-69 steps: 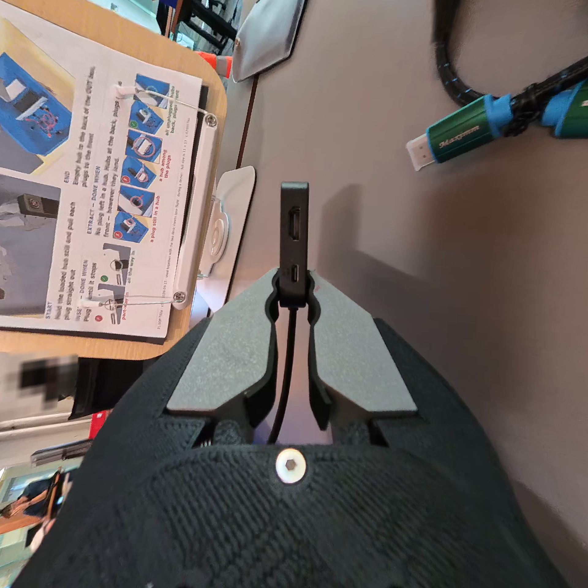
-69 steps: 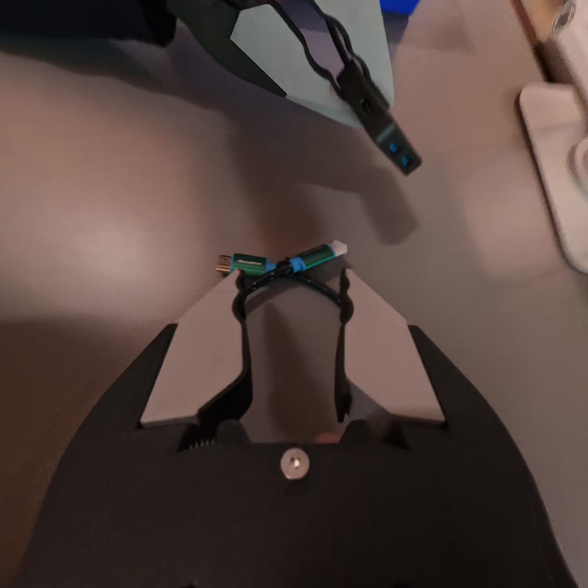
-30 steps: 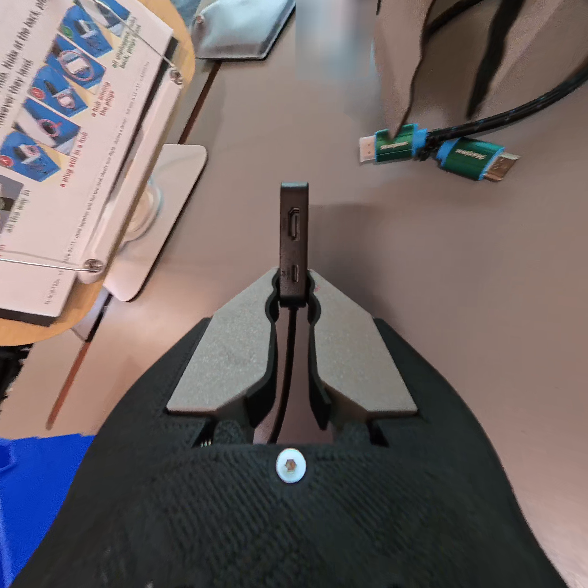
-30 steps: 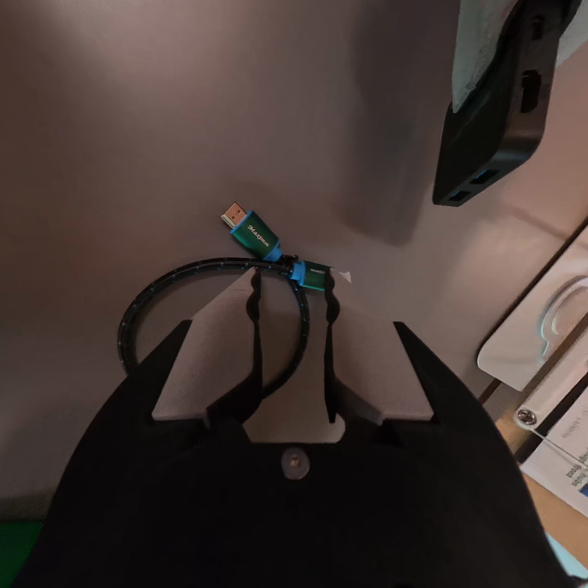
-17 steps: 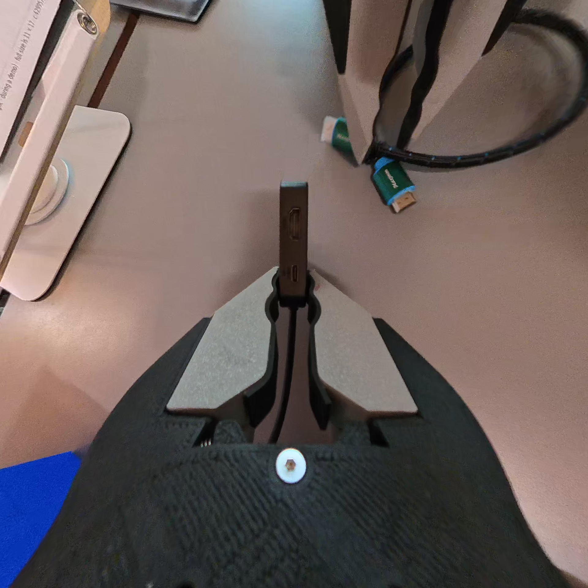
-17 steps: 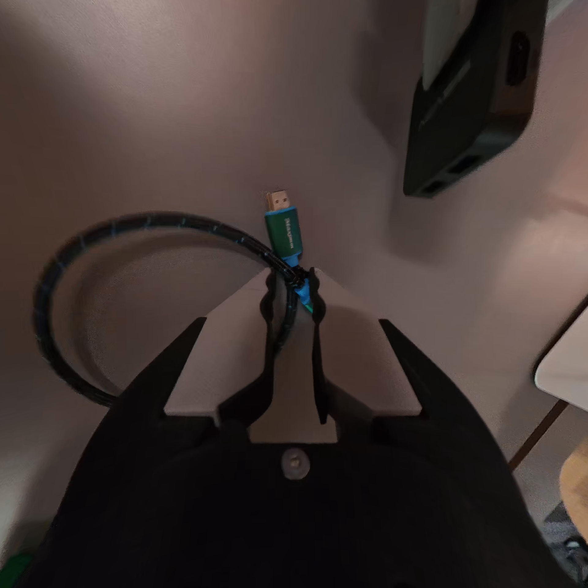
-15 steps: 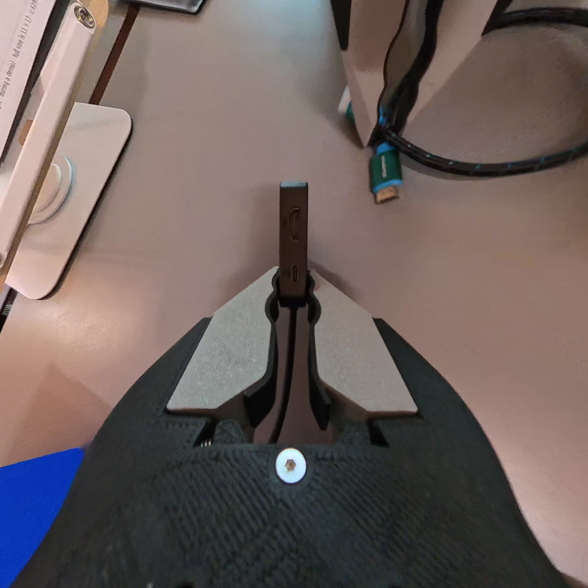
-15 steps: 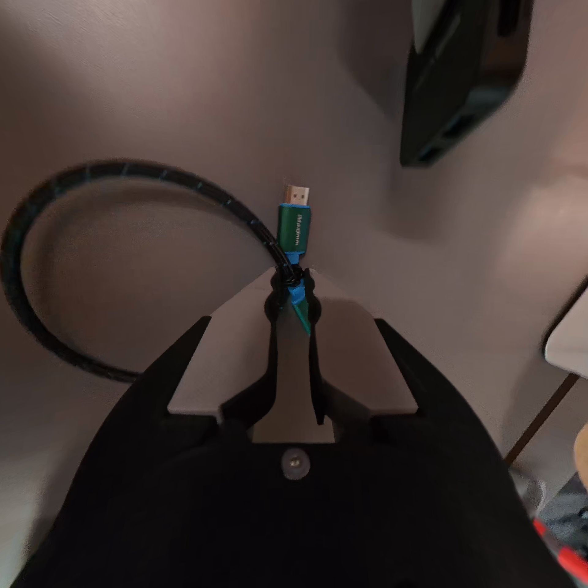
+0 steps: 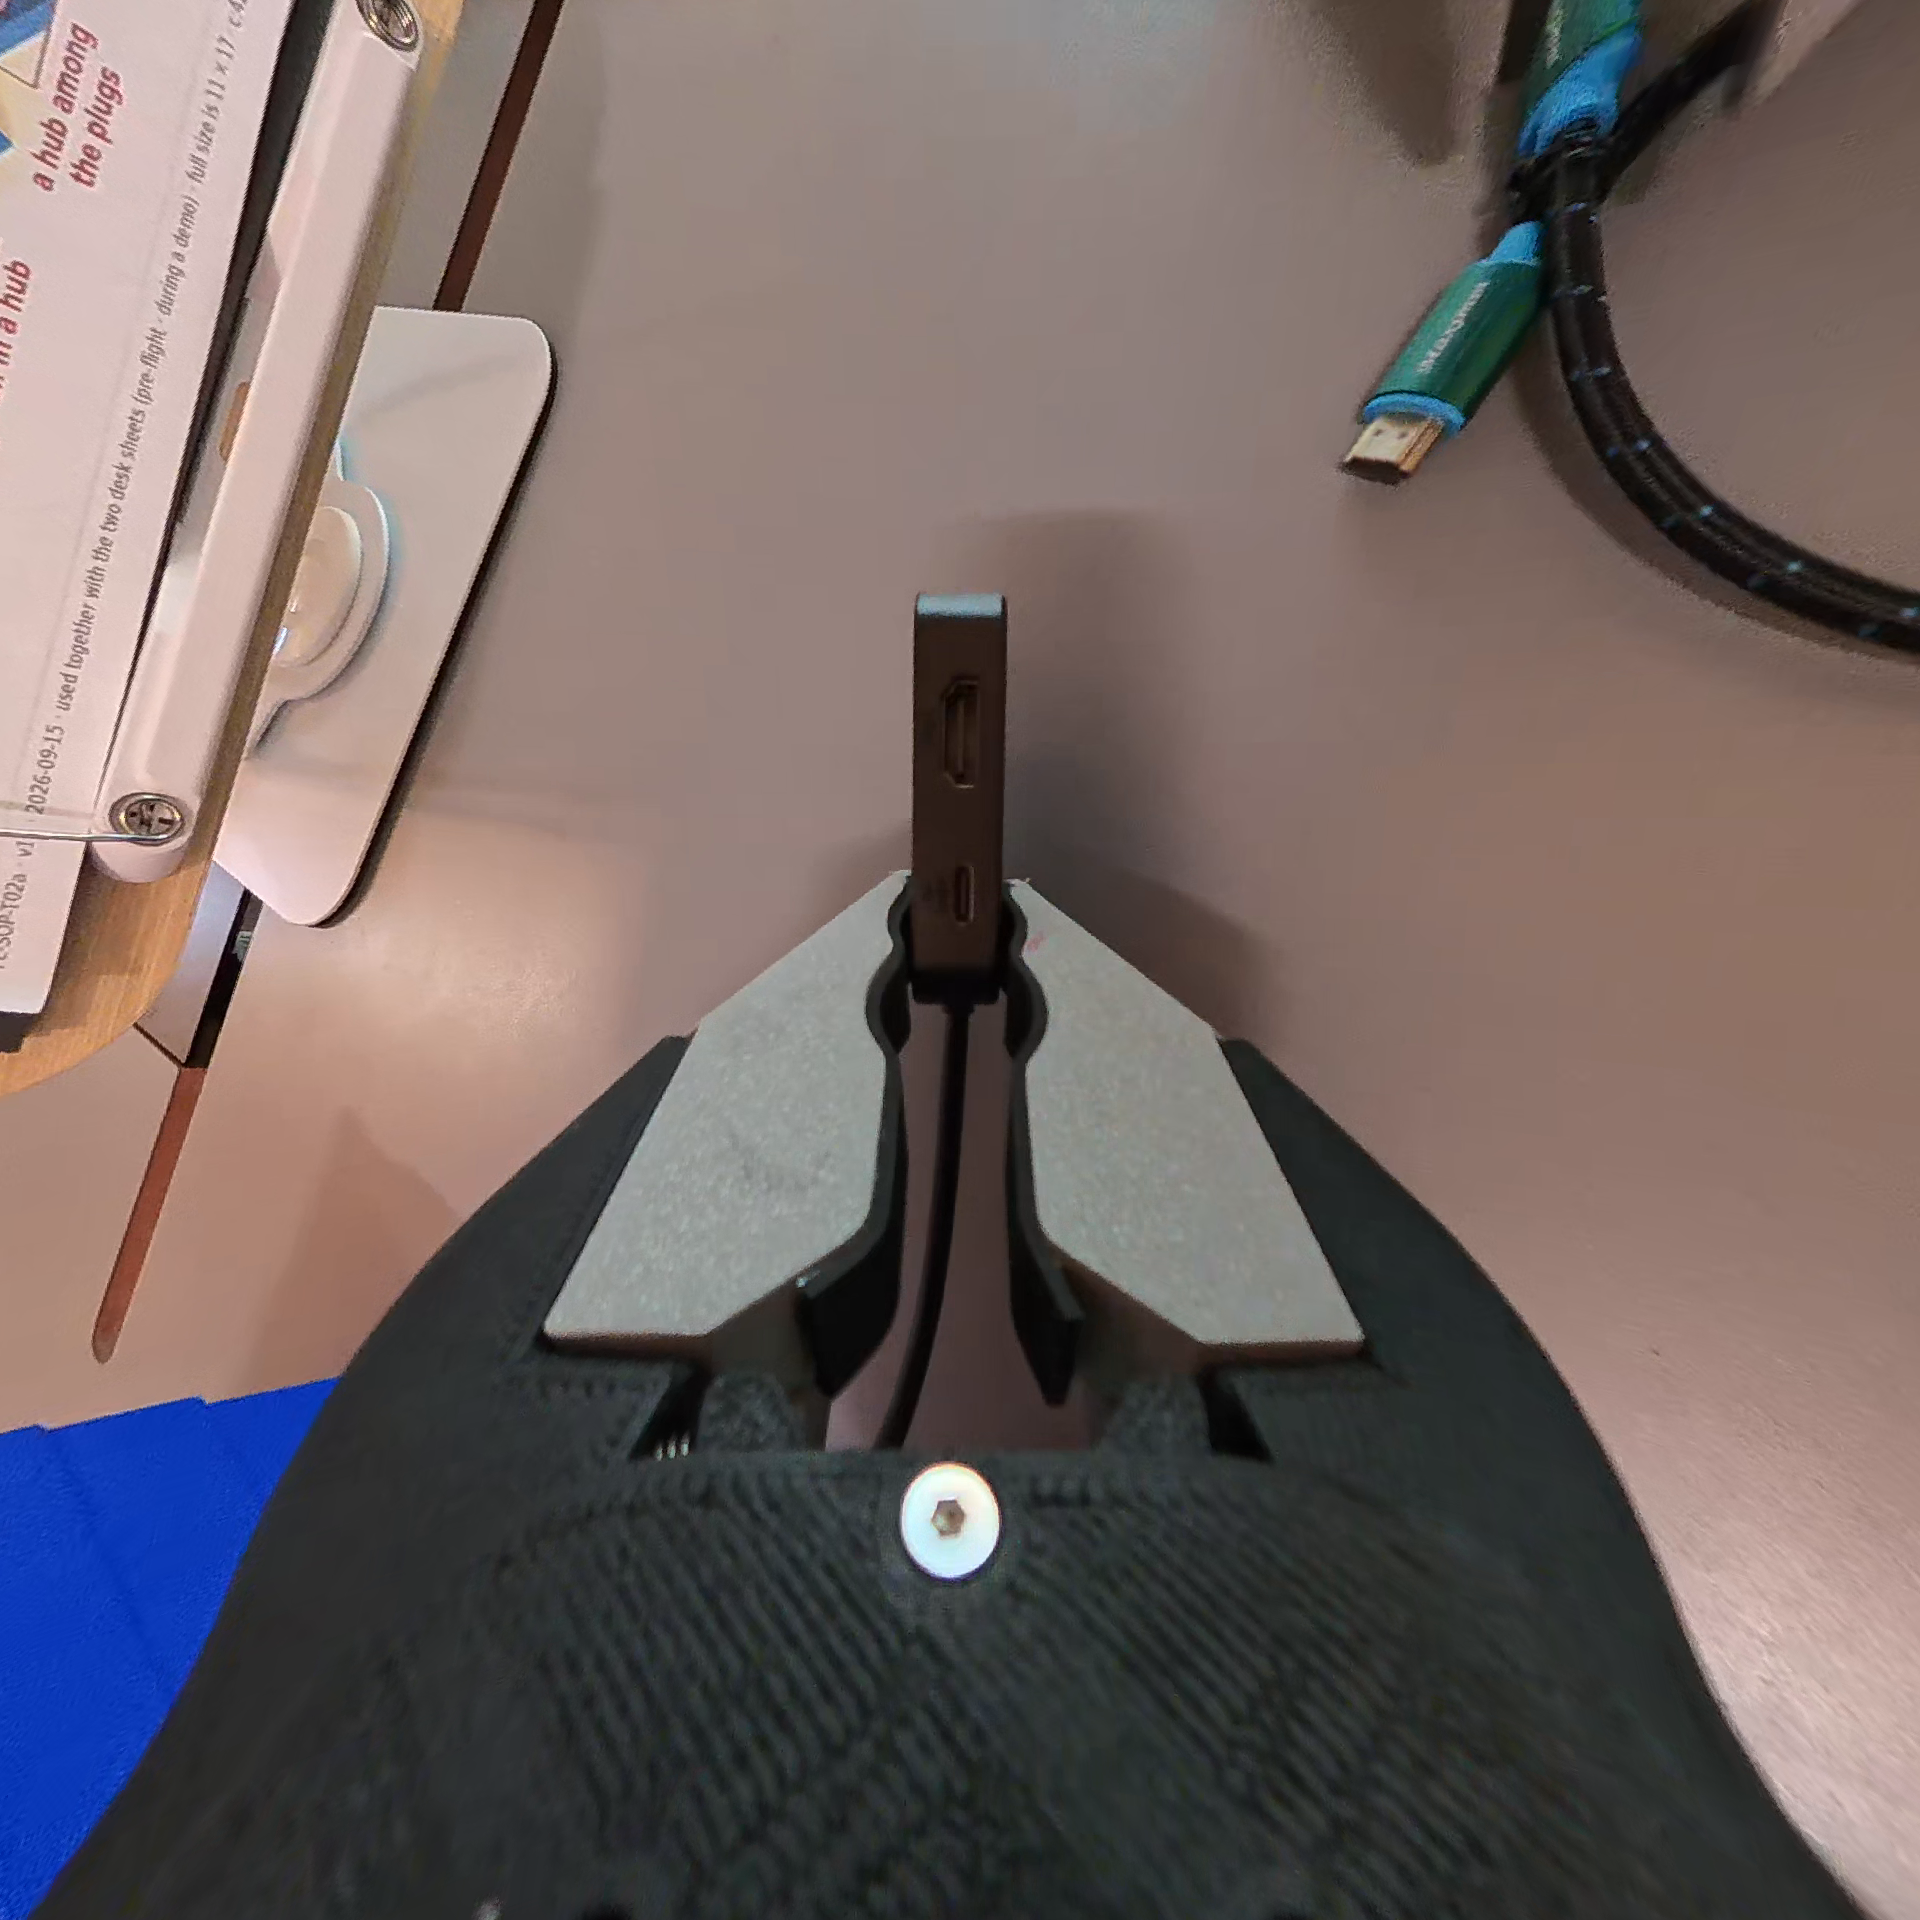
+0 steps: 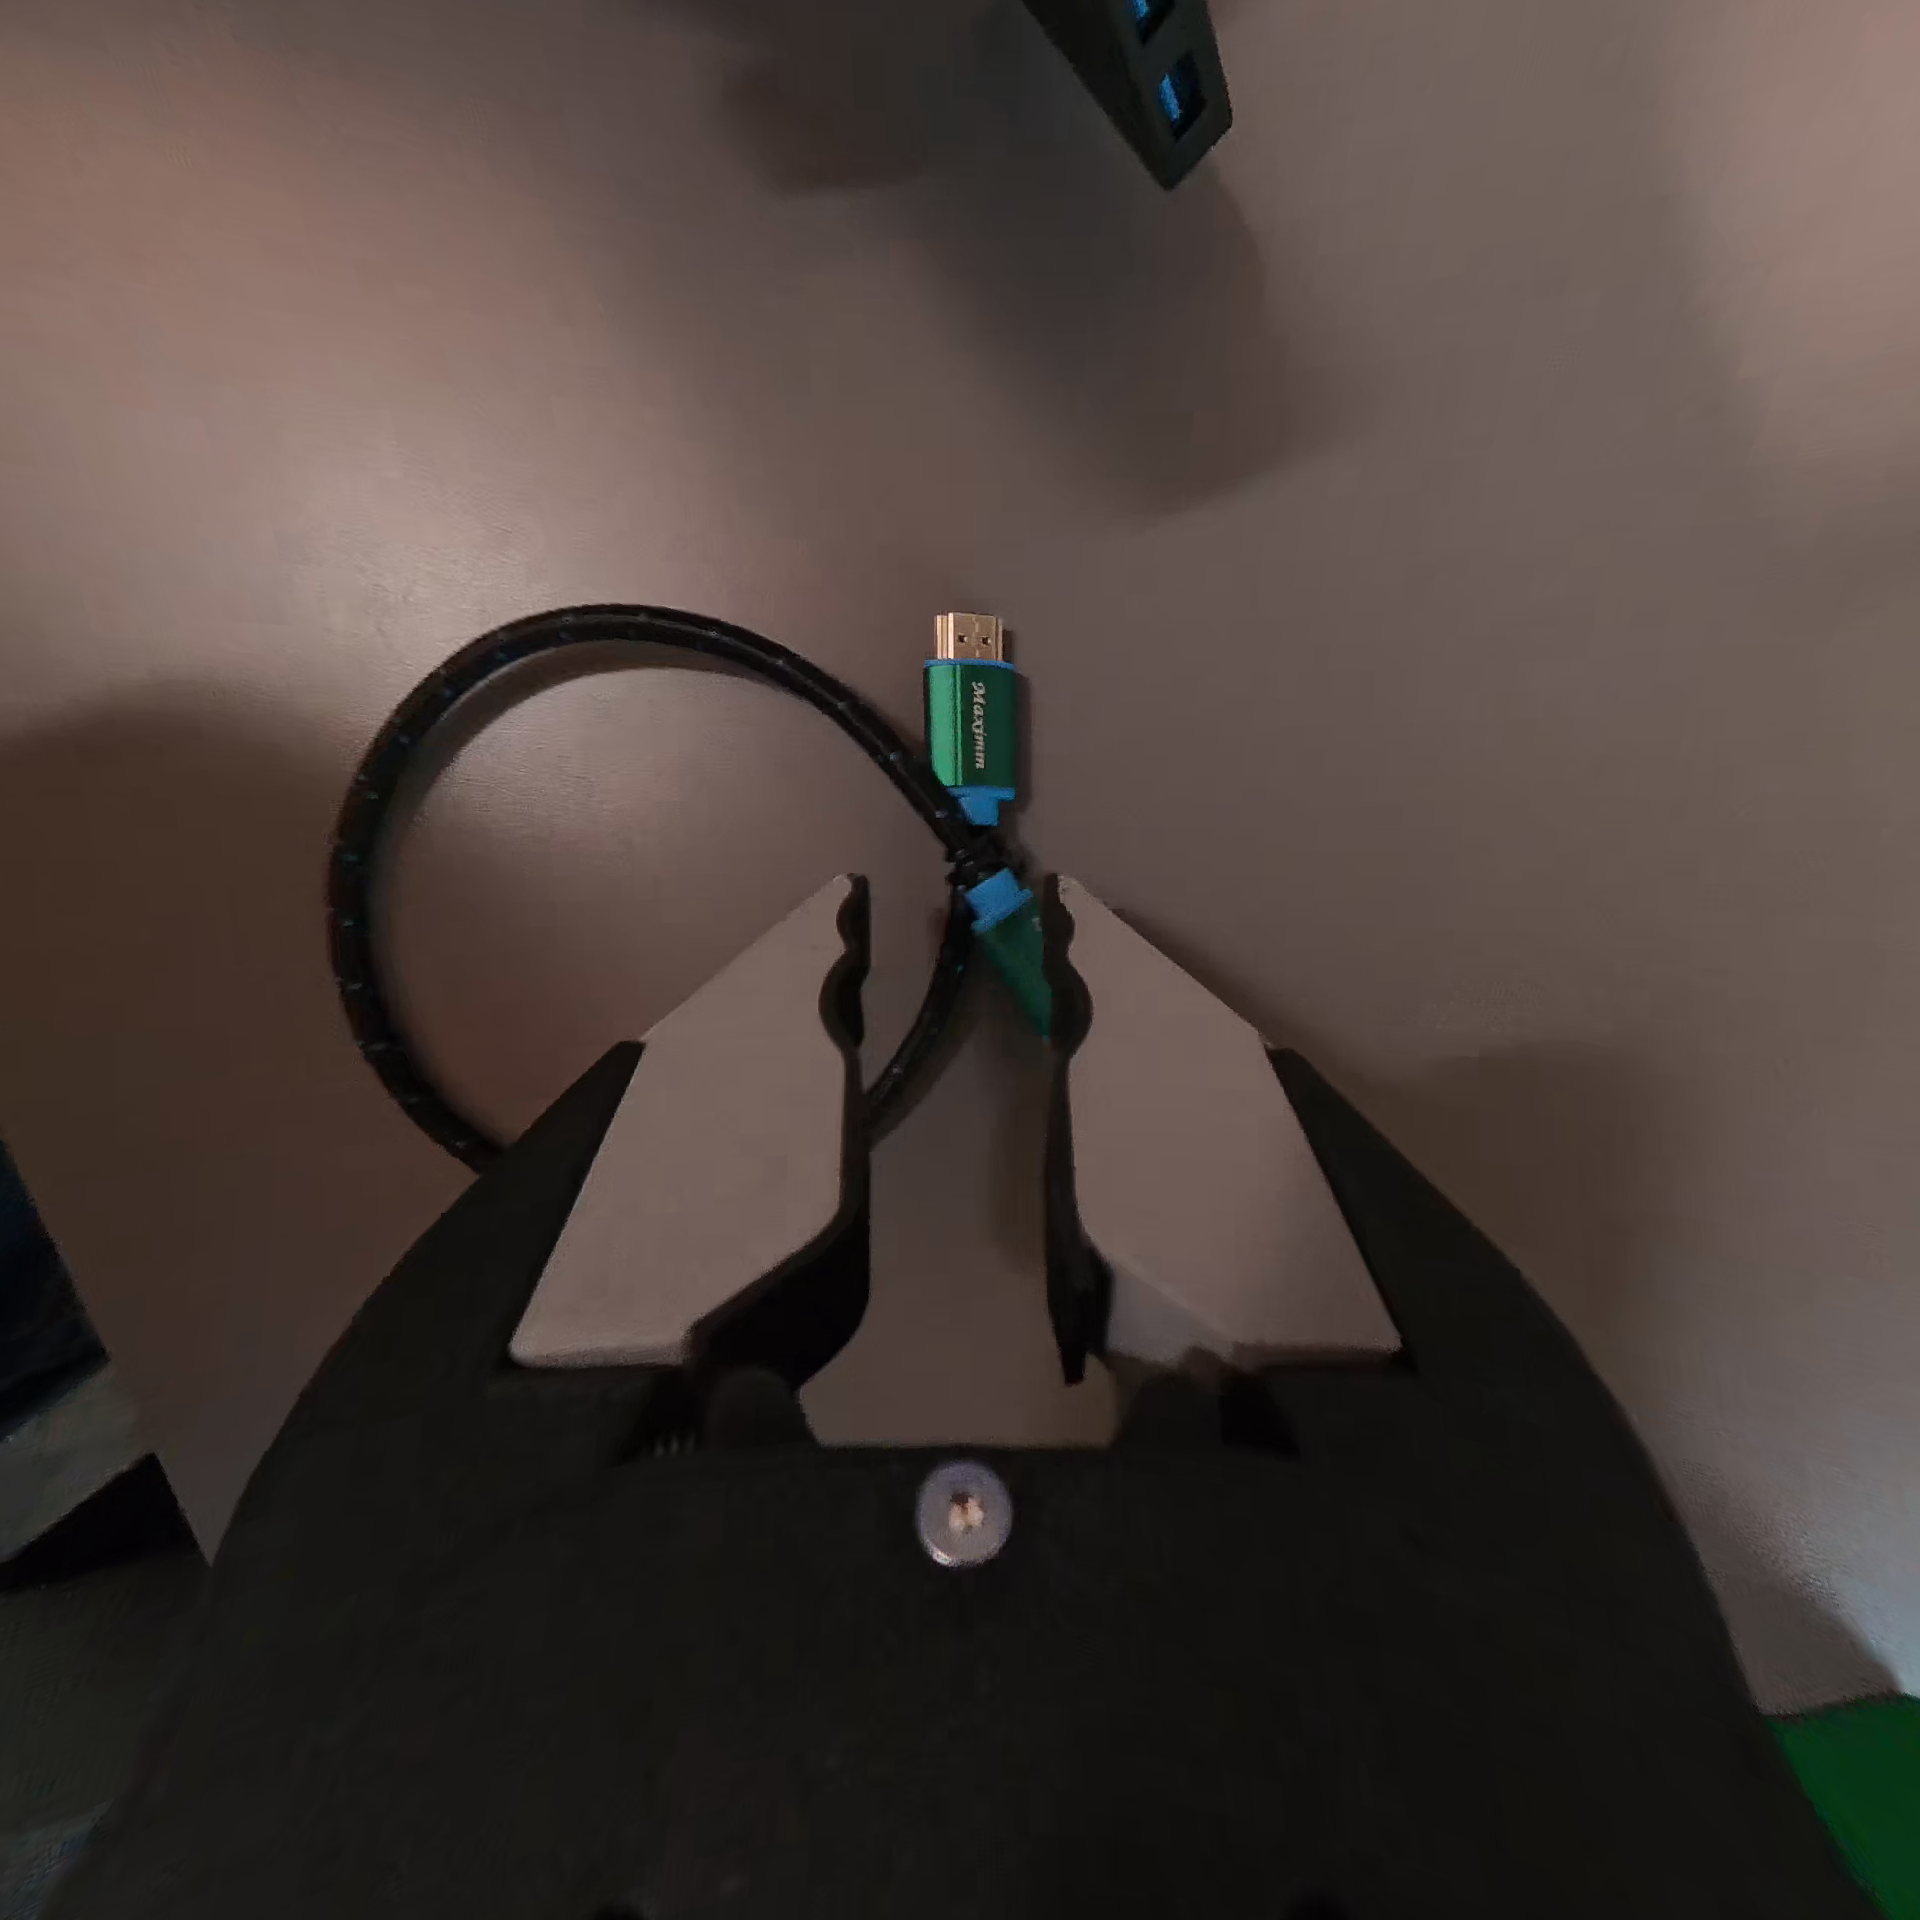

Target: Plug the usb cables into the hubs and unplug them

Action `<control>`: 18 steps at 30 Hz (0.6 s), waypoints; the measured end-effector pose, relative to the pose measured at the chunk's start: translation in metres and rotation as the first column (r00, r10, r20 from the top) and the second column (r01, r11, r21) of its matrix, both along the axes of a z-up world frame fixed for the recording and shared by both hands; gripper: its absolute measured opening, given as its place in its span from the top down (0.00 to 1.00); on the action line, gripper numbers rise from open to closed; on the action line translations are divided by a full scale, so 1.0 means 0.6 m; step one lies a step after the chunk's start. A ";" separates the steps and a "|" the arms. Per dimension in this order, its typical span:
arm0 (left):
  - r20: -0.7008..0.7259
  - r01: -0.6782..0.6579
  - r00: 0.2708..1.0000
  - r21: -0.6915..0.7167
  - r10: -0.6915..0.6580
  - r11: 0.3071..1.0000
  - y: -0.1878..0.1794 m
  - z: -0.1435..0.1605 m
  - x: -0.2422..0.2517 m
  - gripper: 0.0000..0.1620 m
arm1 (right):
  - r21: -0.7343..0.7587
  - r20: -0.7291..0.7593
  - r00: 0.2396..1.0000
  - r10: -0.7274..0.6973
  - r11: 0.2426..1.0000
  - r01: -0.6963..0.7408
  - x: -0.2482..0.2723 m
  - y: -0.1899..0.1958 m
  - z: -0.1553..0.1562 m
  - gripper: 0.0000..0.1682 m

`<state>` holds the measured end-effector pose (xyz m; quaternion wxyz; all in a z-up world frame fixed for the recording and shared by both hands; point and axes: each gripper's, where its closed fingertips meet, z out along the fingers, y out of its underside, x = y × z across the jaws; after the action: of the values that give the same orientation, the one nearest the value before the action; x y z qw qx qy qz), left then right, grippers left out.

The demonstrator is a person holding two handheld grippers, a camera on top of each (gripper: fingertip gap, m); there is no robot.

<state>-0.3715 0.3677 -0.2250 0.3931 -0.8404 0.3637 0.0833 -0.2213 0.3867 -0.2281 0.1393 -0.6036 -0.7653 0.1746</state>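
Note:
My left gripper (image 9: pixel 958 894) is shut on the near end of a slim black hub (image 9: pixel 961 717), held on edge above the table with two ports facing me; its thin lead runs back between the fingers. The hub's tip also shows in the right wrist view (image 10: pixel 1174 94). My right gripper (image 10: pixel 956 883) is open over a short braided cable (image 10: pixel 416 790) lying in a loop. One green plug with a gold tip (image 10: pixel 975 717) lies just past the fingertips. The other green plug (image 10: pixel 1013 956) sits between the fingers, against the right one. The gold-tipped plug also shows in the left wrist view (image 9: pixel 1439 353).
A white stand base (image 9: pixel 395 582) and a printed sheet on a wooden board (image 9: pixel 104 416) sit at the left. A blue thing (image 9: pixel 125 1558) is at the lower left. A green patch (image 10: pixel 1849 1787) is at the right view's lower right. The table (image 9: pixel 1455 935) is grey-brown. One gripper's finger ends stand about 15 cm off the other's. The blue thing (image 9: pixel 125 1558) is closer to my left gripper, around 20 cm from its tips; the right tips are 35 cm off.
My right gripper, shut on the cable where the plugs cross half a second ago, has opened. The cable has slid to the far right of the left wrist view. The left gripper still holds the hub.

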 end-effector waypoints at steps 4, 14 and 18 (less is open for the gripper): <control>-0.078 -0.015 0.997 0.022 0.017 1.000 0.004 -0.001 -0.009 0.93 | -0.052 -0.137 0.987 -0.082 0.996 0.075 0.002 -0.008 0.011 0.71; -0.217 0.081 0.975 0.165 -0.043 0.983 0.018 0.015 0.008 0.93 | 0.080 -0.199 0.976 -0.085 0.991 0.102 -0.024 0.005 -0.027 0.92; -0.383 0.103 0.923 0.342 0.038 0.934 0.042 0.045 -0.003 0.93 | 0.109 -0.265 0.949 -0.169 0.973 0.204 -0.025 0.016 -0.014 0.94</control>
<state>-0.3733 0.3927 -0.1979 0.4611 -0.7164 0.4265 0.3038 -0.2365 0.3962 -0.2366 0.2924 -0.6353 -0.6907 0.1841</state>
